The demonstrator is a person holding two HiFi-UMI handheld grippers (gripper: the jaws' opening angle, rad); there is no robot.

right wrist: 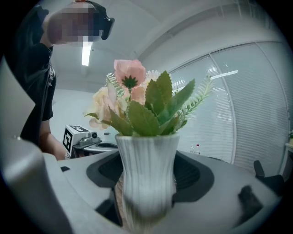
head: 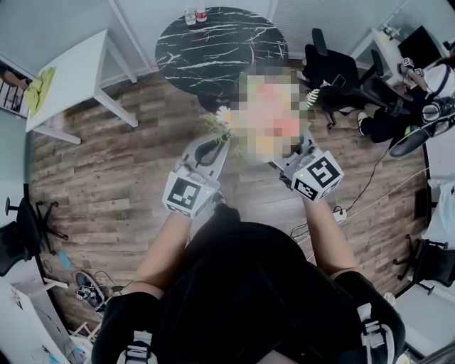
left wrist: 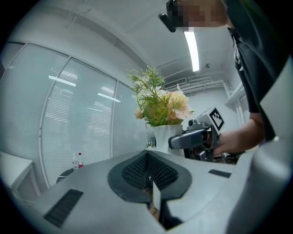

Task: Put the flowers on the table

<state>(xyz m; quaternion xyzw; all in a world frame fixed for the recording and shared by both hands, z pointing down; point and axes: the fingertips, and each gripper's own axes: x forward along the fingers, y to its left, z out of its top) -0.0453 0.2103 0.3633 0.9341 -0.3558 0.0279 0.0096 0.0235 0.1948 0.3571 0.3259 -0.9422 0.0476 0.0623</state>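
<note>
A white ribbed vase of pink and cream flowers with green leaves sits upright between the jaws of my right gripper, which is shut on it. In the left gripper view the vase hangs just ahead with the right gripper clamped on its side. My left gripper is shut with nothing in it, a little apart from the vase. In the head view both grippers are held over the wood floor; a daisy shows and the vase is hidden. The round black marble table stands ahead.
Two bottles stand at the far edge of the black table. A white table is at the left. Black office chairs crowd the right, and a power strip with cables lies on the floor.
</note>
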